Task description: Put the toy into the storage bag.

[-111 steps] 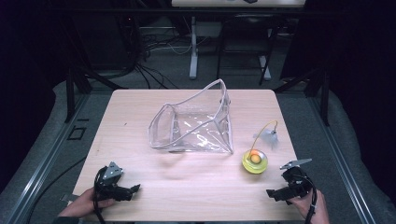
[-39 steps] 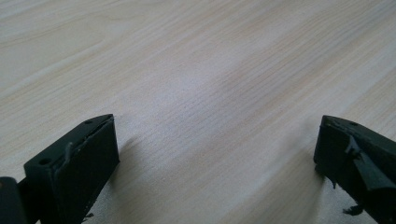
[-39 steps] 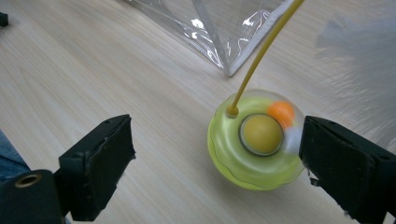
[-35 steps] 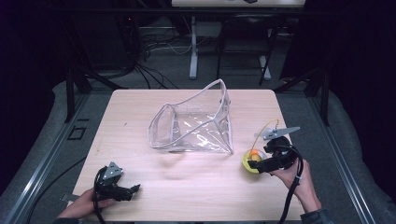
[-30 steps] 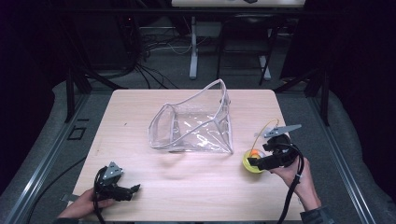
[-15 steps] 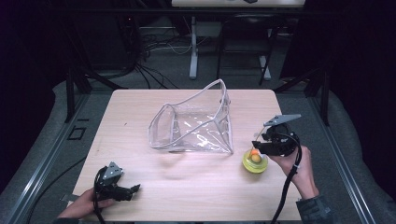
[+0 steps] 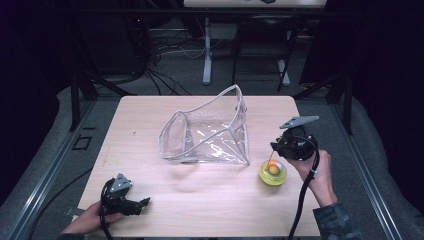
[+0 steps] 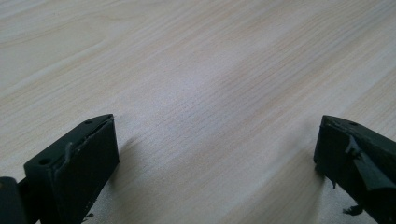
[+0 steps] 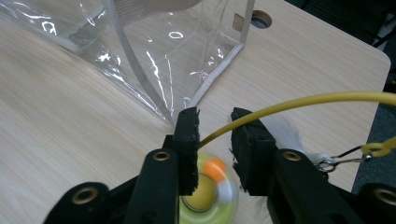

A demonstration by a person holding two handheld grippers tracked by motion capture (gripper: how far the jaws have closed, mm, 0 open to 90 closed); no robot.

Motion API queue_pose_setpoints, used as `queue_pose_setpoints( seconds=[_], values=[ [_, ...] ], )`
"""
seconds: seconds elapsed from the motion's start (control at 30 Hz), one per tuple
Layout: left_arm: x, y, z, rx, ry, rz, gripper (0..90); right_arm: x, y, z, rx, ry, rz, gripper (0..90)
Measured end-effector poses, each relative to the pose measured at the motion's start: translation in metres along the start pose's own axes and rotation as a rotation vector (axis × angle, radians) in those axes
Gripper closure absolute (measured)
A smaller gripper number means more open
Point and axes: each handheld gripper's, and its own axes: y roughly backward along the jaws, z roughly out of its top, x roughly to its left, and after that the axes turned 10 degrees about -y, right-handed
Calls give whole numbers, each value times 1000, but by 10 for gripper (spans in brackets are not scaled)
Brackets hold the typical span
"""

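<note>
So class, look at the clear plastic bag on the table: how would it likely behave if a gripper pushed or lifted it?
The clear plastic bag would probably flex and crumple, since its walls already sag and crease. It looks light, being see-through film with nothing visible inside, so a push would likely slide it across the table. Its glossy surface may be slippery; the stitched rim probably gives a firmer hold.

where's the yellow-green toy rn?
High view: yellow-green toy on the table's right side, just right of the clear bag's front corner, below the right gripper.
</note>
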Motion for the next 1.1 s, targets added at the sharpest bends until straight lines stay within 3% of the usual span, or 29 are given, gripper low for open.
queue_pose_setpoints(
  seconds=[0.27, 0.67, 1.1],
  values=[
    [0, 0, 0, 0, 0, 0, 0, 1, -1, 2, -12, 16, -3, 796],
    [0, 0, 0, 0, 0, 0, 0, 0, -7, 4, -26, -8, 12, 834],
    [0, 0, 0, 0, 0, 0, 0, -2, -7, 4, -29, 0, 81, 875]
  ],
)
